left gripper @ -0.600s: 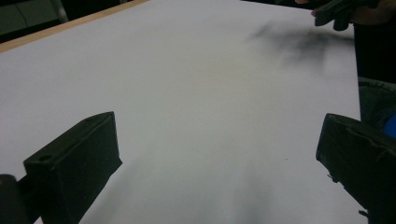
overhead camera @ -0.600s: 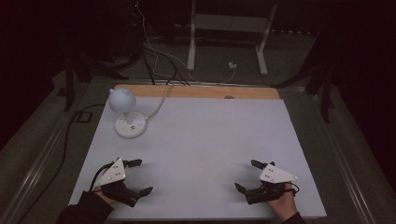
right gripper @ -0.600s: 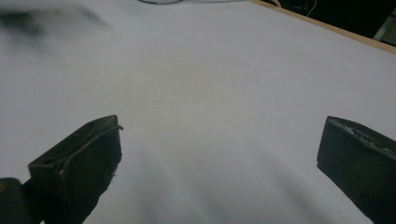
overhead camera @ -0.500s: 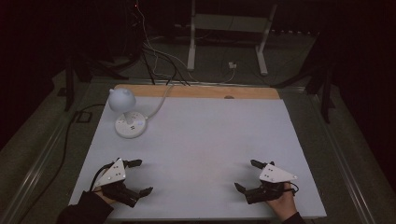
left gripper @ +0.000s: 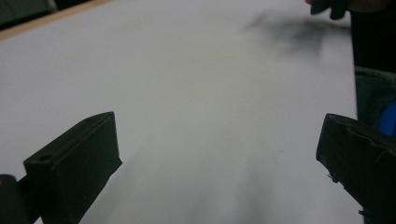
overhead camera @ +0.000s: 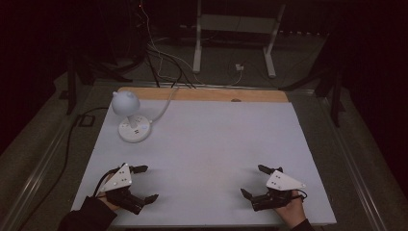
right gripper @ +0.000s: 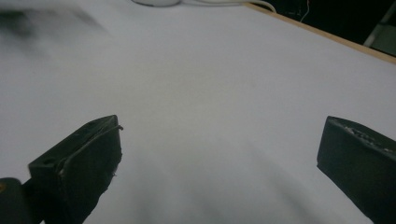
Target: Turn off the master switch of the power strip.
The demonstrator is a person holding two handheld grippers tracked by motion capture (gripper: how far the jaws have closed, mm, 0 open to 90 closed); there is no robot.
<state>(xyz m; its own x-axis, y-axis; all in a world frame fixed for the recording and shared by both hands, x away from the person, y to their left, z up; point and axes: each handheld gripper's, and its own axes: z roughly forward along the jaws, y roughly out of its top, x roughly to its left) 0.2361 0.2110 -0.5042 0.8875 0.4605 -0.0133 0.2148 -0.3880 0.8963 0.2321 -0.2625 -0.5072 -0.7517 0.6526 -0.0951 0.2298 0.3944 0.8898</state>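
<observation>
Two hand-held grippers rest at the near edge of a white table, both empty.

The left gripper (overhead camera: 144,183) sits at the near left with its jaws spread wide apart on nothing; the right gripper (overhead camera: 254,181) sits at the near right, jaws likewise wide apart. Between them lies bare table (overhead camera: 207,144). A small white lamp (overhead camera: 130,115) stands at the far left, its cord (overhead camera: 163,107) trailing off the far edge.

Black grippers (overhead camera: 145,184) with grey triangular plates; dark sleeves (overhead camera: 86,219).
</observation>
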